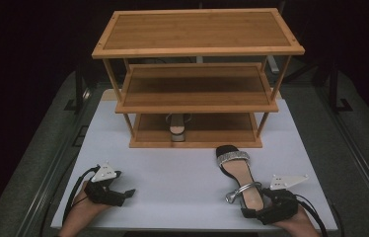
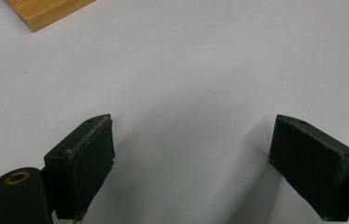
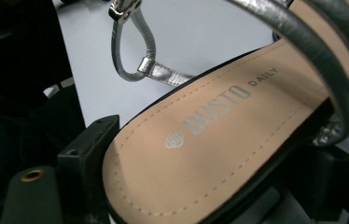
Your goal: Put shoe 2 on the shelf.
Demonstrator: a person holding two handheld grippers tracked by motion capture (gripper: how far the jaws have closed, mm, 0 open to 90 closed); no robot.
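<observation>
Lying at the lower right of the high view, the sandal (image 1: 240, 177) has its heel between the right gripper (image 1: 257, 213) jaws, which clasp its sides. Lower left, the left gripper (image 1: 122, 193) rests spread and empty, well apart from the rack (image 1: 197, 48) behind.

The second sandal (image 1: 177, 129), at the middle of the high view, sits under the rack's (image 1: 197, 49) upper shelves, so just its front end shows. Low right, the near sandal's (image 1: 239, 173) heel is hidden behind the right gripper (image 1: 259, 213). The bottom edge cuts off both arms.
</observation>
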